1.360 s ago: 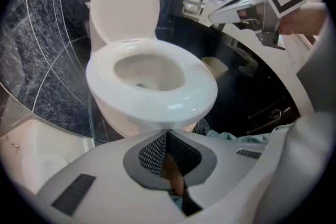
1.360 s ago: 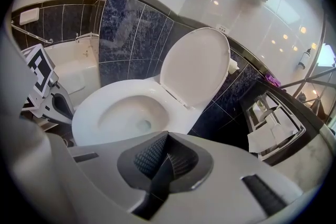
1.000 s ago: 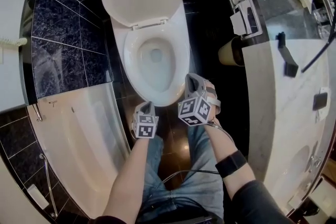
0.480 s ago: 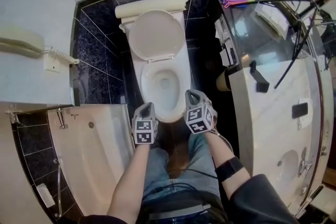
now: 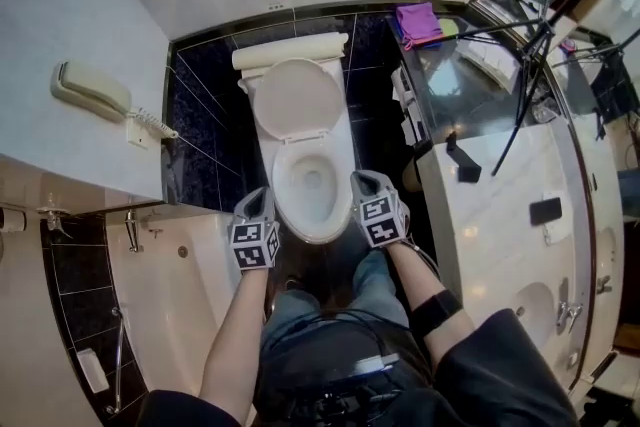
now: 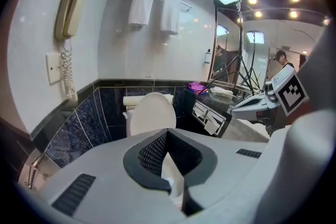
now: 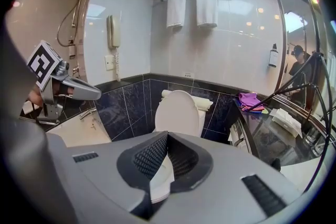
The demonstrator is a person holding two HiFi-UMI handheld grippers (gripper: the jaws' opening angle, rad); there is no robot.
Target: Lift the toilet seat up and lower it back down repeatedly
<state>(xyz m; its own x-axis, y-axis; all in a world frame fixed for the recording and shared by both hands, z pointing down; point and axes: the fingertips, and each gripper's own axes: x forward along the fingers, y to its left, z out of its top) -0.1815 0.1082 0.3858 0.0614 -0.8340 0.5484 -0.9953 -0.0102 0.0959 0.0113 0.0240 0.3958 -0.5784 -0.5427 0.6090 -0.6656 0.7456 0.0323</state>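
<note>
We cannot tell seat from lid in the raised toilet seat (image 5: pixel 297 100); in both gripper views the fingers (image 6: pixel 152 153) hide most of the bowl (image 5: pixel 313 180); since half a second ago the left gripper (image 5: pixel 261 198) has drifted toward 9 o'clock; the seat stands upright, white and oval, against the tank (image 5: pixel 290 50), at 12 o'clock of the bowl; the fingers of the left gripper and the right gripper (image 5: pixel 362 178) are pressed together, holding nothing.
</note>
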